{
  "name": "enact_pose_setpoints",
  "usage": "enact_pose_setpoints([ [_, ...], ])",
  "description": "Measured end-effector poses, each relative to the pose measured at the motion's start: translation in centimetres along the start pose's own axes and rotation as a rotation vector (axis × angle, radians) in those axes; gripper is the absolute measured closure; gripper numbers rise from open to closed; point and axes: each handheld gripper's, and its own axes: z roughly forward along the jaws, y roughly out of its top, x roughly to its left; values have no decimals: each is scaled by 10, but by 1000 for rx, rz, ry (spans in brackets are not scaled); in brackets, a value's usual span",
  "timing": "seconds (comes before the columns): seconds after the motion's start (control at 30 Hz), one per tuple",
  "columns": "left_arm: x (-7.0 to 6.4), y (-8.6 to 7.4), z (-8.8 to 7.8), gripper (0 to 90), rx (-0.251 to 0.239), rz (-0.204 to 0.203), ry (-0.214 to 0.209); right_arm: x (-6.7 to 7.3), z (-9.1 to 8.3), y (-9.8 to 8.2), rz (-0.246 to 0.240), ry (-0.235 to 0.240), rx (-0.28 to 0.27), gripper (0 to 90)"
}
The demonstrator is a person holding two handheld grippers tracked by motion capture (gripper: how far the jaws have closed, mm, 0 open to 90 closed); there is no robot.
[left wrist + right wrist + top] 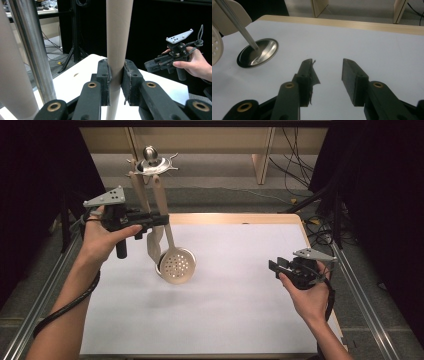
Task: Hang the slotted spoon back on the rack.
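A metal utensil stand [151, 162] with a hook ring on top rises at the back left of the white table [235, 315]. Its round base [258, 53] and pole [32, 50] are shiny steel. A beige perforated skimmer [177, 265] hangs from it, head low near the table. My left gripper [160, 218] is shut on the skimmer's handle [117, 37], both pads pressed against it. A second beige utensil [152, 245] hangs just behind. Low over the right side of the table, my right gripper [274, 266] stands open with nothing between its jaws [327, 72].
The table has a wooden edge [235, 217] at the back and metal rails along both sides. Cables lie on the floor at the back right [300, 170]. Dark curtains flank the table. The right gripper [152, 65] appears far off in the left gripper view.
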Motion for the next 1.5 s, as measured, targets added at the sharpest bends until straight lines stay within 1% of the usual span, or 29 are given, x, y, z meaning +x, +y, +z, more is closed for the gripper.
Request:
enact_pose_setpoints([
  [0.03, 0, 0, 0, 766, 0, 0, 0, 0, 0, 0, -1, -1, -4, 616],
  [0.13, 0, 0, -1, 766, 1, 2, 2, -1, 0, 0, -6, -1, 5, 616],
  [0.3, 0, 1, -2, 766, -3, 0, 5, 0, 1, 0, 2, 3, -5, 616],
  [0.4, 0, 1, -2, 766, 0, 0, 4, 0, 1, 0, 1, 3, 0, 616],
  [0.43, 1, 1, -2, 766, 3, 1, 3, -3, 1, 0, -45, -8, -4, 616],
  [0.5, 1, 1, -2, 766, 2, 1, 3, -3, 1, 0, -45, -8, -4, 616],
  [0.53, 1, 1, -2, 766, 1, -1, 1, -2, 1, 0, -25, 1, -3, 616],
  [0.57, 1, 0, -2, 766, 0, -4, 2, -1, 1, 0, -22, 2, -3, 616],
  [0.6, 1, 0, -2, 766, 1, -7, 1, -2, 1, 0, -25, 1, -3, 616],
  [0.63, 2, 0, -2, 766, 0, -7, 0, -3, 1, 0, -44, -7, -3, 616],
  [0.67, 2, 0, -2, 766, 0, -7, 0, -3, 1, 0, -44, -7, -3, 616],
  [0.7, 3, 0, -2, 765, 1, -12, -3, 0, 1, -1, 4, 2, 1, 616],
  [1.0, 6, -1, -2, 766, -3, -23, -6, 0, 1, -1, 4, 3, 3, 616],
  [1.03, 7, -2, -2, 766, -3, -28, -6, -3, 2, 0, -25, 10, 6, 616],
  [1.07, 7, -2, -2, 766, -3, -28, -6, -3, 2, 0, -24, 9, 6, 616],
  [1.1, 8, -2, -1, 766, -1, -30, -5, -3, 2, 0, -37, 1, 4, 616],
  [1.23, 9, -2, -1, 765, 0, -33, -2, -3, 2, 0, -32, 10, -3, 616],
  [1.33, 10, -2, -1, 765, 0, -33, -3, -3, 2, 0, -30, 9, -4, 616],
  [1.37, 10, -2, -1, 766, -3, -36, -5, -3, 2, 0, -23, 8, 1, 616],
  [1.5, 10, -2, -1, 765, -2, -36, -2, -3, 2, 0, -32, 7, 0, 616],
])
